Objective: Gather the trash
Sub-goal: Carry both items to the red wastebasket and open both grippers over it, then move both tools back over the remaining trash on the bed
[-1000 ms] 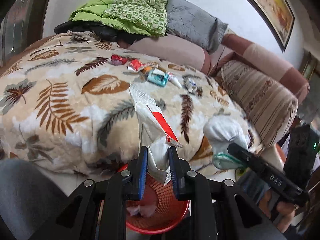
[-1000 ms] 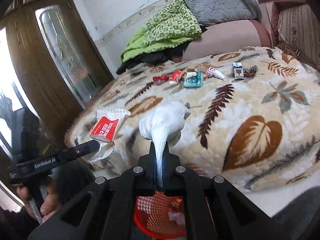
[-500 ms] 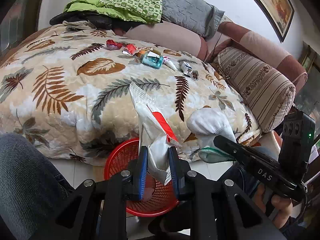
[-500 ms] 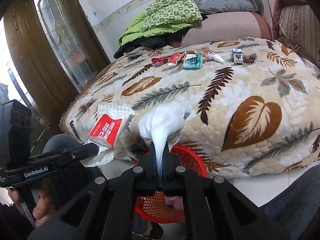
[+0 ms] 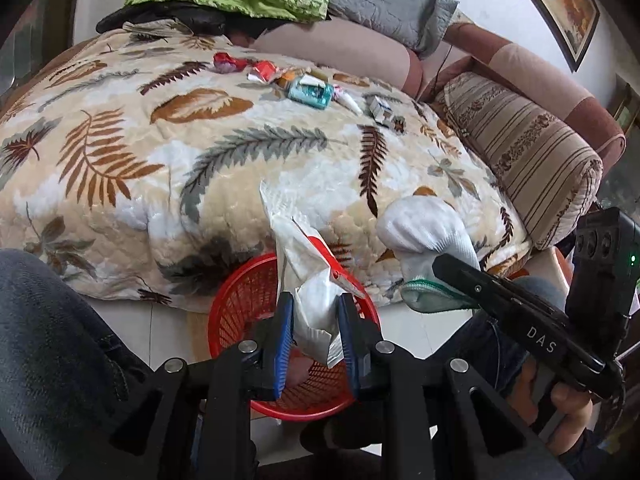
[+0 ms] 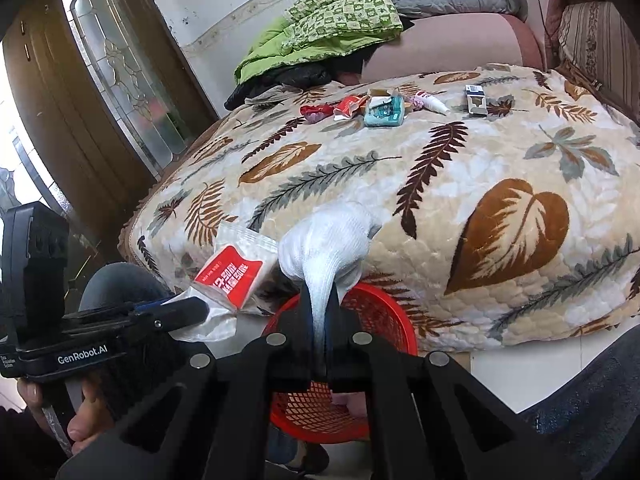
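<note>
We hold a hand-held gripper in each hand, and both hang over the red basket (image 5: 240,300) on the floor by the bed (image 5: 200,168).

Our left hand-held gripper (image 5: 316,320) is squeezed on a white and red packet (image 5: 304,264). Its blue pads (image 5: 285,320) press the bottom of the packet from both sides, with a fair gap between them filled by the crinkled bag. The packet sticks up and leans a bit.

Our right hand-held gripper (image 6: 318,328) is pinched almost flat on a white sock (image 6: 328,236). The thin end of the sock runs down between the two fingers, and the fat end puffs out above them. From the left camera we see the sock (image 5: 420,236) has a green edge.

The two things are close side by side, above the basket rim (image 6: 384,300).

More trash (image 6: 380,110) lies in a little row far back on the bed, near the green blanket (image 6: 328,28).
</note>
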`<state>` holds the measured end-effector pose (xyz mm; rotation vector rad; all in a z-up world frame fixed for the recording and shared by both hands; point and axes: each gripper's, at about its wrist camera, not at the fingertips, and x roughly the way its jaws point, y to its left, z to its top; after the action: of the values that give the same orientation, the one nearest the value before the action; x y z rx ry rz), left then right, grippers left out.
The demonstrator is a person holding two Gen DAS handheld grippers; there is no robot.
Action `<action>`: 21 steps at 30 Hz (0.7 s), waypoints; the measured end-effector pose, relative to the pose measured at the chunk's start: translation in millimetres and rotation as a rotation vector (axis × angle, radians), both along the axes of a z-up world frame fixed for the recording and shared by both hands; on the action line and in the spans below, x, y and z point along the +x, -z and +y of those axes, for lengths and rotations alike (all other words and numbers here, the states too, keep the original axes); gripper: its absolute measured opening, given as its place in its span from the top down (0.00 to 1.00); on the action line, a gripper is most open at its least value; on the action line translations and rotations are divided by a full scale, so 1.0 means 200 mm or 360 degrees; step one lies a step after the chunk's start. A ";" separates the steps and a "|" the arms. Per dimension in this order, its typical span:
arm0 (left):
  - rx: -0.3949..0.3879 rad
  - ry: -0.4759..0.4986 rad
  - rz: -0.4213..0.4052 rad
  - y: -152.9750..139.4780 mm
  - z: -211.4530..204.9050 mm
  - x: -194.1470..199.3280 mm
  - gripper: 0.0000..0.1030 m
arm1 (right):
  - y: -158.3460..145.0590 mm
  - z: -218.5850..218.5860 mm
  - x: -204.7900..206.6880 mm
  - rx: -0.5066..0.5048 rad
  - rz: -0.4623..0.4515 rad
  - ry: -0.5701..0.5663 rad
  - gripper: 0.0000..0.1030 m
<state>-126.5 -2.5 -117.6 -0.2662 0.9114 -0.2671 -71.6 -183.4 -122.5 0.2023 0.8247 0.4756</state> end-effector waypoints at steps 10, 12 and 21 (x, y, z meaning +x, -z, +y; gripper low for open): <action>-0.0051 -0.0033 0.0095 0.03 0.03 0.03 0.61 | 0.00 -0.05 0.02 0.0053 0.0007 0.0051 0.51; -0.0043 -0.0031 0.0056 -0.02 0.04 0.07 0.57 | -0.03 -0.06 0.03 0.0065 -0.0009 0.0054 0.50; -0.0099 -0.0157 -0.0193 -0.37 0.19 0.43 0.25 | -0.36 -0.14 0.31 0.0100 -0.0290 0.0096 0.28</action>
<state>-40.5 36.1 -43.6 -0.3476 0.7684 -0.2182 -10.4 -210.4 -50.8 0.2374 0.6245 0.4564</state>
